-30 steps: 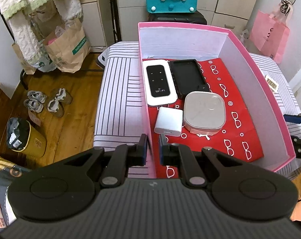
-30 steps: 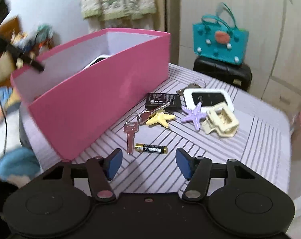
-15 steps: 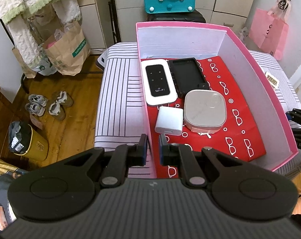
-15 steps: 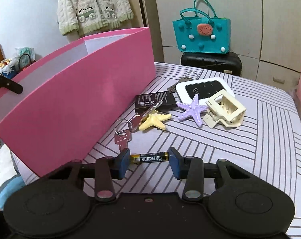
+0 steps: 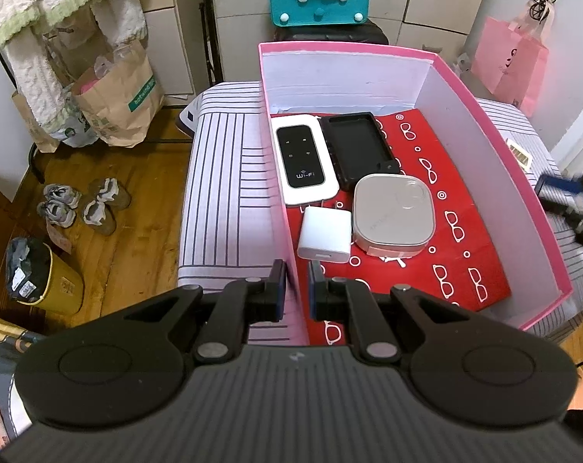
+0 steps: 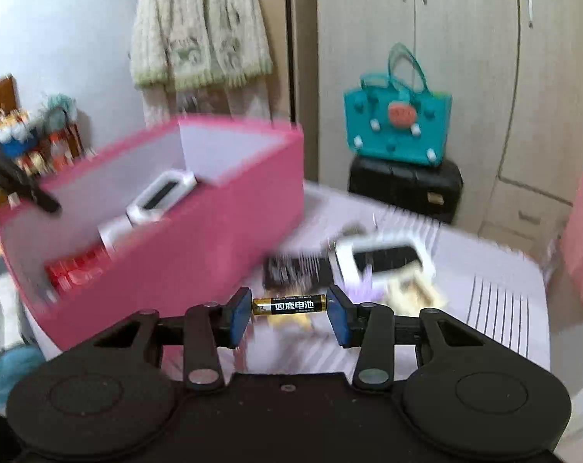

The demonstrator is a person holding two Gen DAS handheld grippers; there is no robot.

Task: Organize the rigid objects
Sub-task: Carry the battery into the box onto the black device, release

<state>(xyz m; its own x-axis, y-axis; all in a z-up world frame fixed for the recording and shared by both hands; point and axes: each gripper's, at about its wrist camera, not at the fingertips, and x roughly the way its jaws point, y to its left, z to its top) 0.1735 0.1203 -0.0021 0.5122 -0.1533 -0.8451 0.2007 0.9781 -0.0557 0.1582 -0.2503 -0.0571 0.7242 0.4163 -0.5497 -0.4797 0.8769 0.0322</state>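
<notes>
My left gripper (image 5: 296, 289) is shut on the near left wall of the pink box (image 5: 461, 88). On the box's red lining lie a white Wi-Fi router (image 5: 305, 158), a black case (image 5: 355, 148), a silver square device (image 5: 392, 214) and a white charger (image 5: 324, 233). My right gripper (image 6: 288, 305) is shut on a black-and-gold battery (image 6: 287, 305), gripped end to end and held above the striped table, to the right of the pink box (image 6: 199, 247). Below it, blurred, lie a second white router (image 6: 384, 258), a black pack (image 6: 295, 270) and a cream hair clip (image 6: 411, 293).
A teal bag (image 6: 399, 115) sits on a black case (image 6: 405, 189) beyond the table. A pink bag (image 5: 511, 65) hangs at the right. Left of the table, on the wooden floor, are paper bags (image 5: 114, 96), shoes (image 5: 83, 204) and a yellow bin (image 5: 40, 274).
The right gripper closed on the battery and lifted it off the table, so the view now looks over the box's rim. The left gripper kept its hold and place.
</notes>
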